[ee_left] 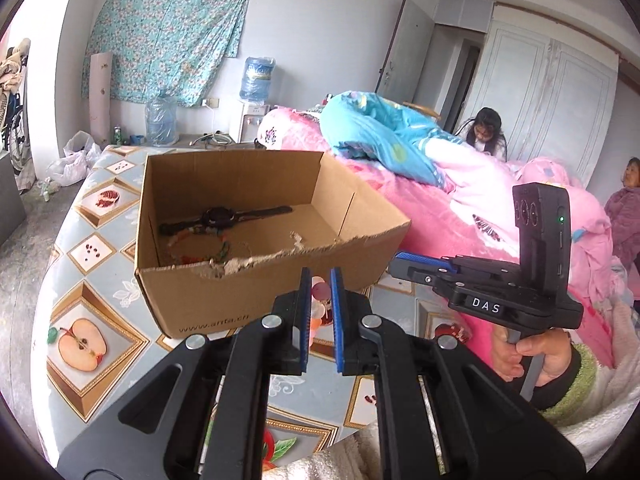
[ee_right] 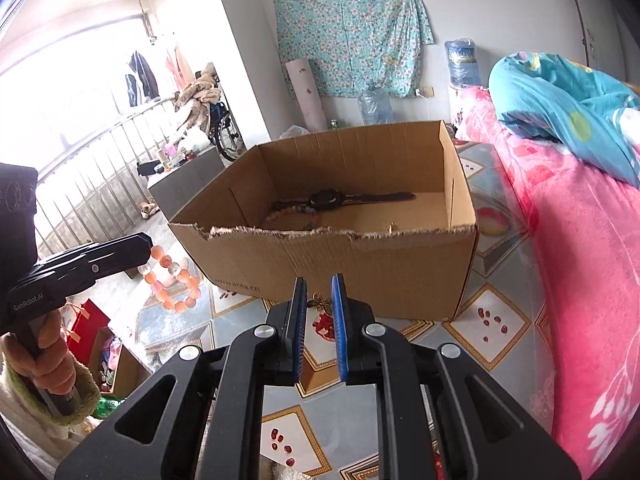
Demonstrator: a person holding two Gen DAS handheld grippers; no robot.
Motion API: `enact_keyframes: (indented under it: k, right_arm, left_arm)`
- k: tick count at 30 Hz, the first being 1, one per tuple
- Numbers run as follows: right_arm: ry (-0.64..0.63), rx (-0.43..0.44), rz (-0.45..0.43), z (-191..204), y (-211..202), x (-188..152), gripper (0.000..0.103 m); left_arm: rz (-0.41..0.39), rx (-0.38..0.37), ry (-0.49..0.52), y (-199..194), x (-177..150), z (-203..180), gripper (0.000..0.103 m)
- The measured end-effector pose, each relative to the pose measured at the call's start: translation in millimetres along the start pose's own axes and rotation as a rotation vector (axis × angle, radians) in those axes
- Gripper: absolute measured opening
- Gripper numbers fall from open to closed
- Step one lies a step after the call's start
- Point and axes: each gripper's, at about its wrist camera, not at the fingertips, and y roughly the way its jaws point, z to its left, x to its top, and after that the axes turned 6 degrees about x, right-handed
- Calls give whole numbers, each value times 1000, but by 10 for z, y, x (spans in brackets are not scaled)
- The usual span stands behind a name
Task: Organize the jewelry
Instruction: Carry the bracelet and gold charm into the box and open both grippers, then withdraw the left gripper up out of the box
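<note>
One open brown cardboard box (ee_right: 340, 264), one black wristwatch (ee_right: 328, 200), two beaded bracelets, one orange-pink (ee_right: 176, 284), and two clear water jugs (ee_left: 162, 120) are being counted.

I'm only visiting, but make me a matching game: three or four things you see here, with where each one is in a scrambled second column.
Things:
1. bead bracelet
2. black watch
3. butterfly charm
4. cardboard box

Places:
A. standing on the patterned cloth
B. hanging from the left gripper
C. between the fingers of the right gripper
D. lying on the box floor

Pairs: 1-B, 2-D, 3-C, 4-A
</note>
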Motion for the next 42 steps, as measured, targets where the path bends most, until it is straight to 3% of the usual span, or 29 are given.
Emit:
enact_keyframes:
  k: [6, 11, 14, 19, 24, 28, 35, 41, 42]
  right_arm:
    - [-74, 59, -61, 19, -106, 553, 13]
    - [-111, 94, -20, -88, 121, 1022, 13]
    - [-102, 120, 54, -191, 400, 1222, 13]
    - [-63, 165, 210, -327, 946, 1387, 13]
    - [19, 200, 411, -533, 1550, 1473, 13]
    - [58, 158, 540, -628, 1976, 1480, 13]
    - [95, 101, 639, -680, 2316, 1423, 13]
    - [116, 76, 652, -717, 2369, 1393, 13]
    - [120, 72, 651, -733, 2384, 1399, 13]
  left_arm:
    - [-48, -15, 17, 69, 463, -25, 8]
    - [50, 31, -9, 484, 767, 184, 8]
    - [171, 20, -58, 840, 841, 397, 8]
    - [354, 63, -76, 1394, 785, 656, 8]
    - [467, 119, -31, 1701, 693, 726, 9]
    - [533, 148, -19, 1846, 640, 748, 9]
    - [520, 147, -49, 1804, 630, 784, 21]
    - [418, 133, -83, 1557, 743, 775, 22]
    - [395, 134, -92, 1498, 765, 786, 26]
